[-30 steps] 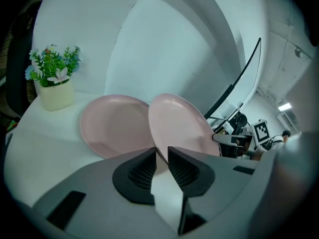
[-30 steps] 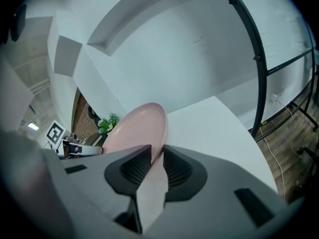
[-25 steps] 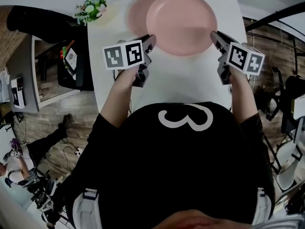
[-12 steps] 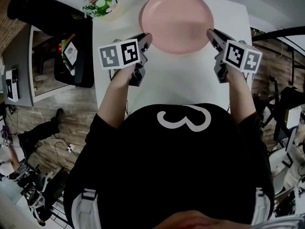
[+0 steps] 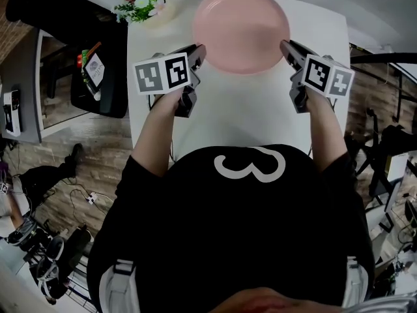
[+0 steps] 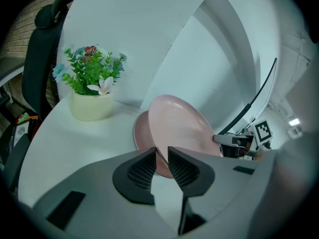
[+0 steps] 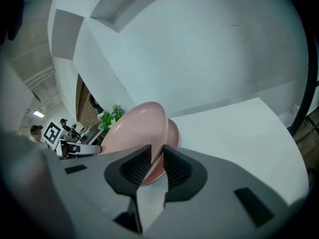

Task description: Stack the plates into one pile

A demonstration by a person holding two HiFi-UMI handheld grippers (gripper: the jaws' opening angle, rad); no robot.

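A pink plate [image 5: 241, 28] hangs over the far end of the white table [image 5: 241, 113], held by its rim from both sides. My left gripper [image 5: 197, 52] is shut on its left edge and my right gripper [image 5: 287, 47] on its right edge. In the left gripper view the held plate [image 6: 182, 128] tilts above a second pink plate [image 6: 141, 133] that lies on the table, and the left gripper [image 6: 162, 151] pinches the rim. The right gripper view shows the same: the right gripper [image 7: 157, 151] clamps the upper plate [image 7: 137, 126] over the lower plate [image 7: 174, 133]. From the head view the lower plate is hidden.
A small pot of artificial flowers [image 5: 143, 2] stands at the table's far left corner, close to the plates. A black chair [image 5: 58, 18] is beyond the left edge. A white wall rises just behind the table.
The held plate has moved left and away from me with both grippers. The second plate, which showed at its left a second ago, is now covered by it.
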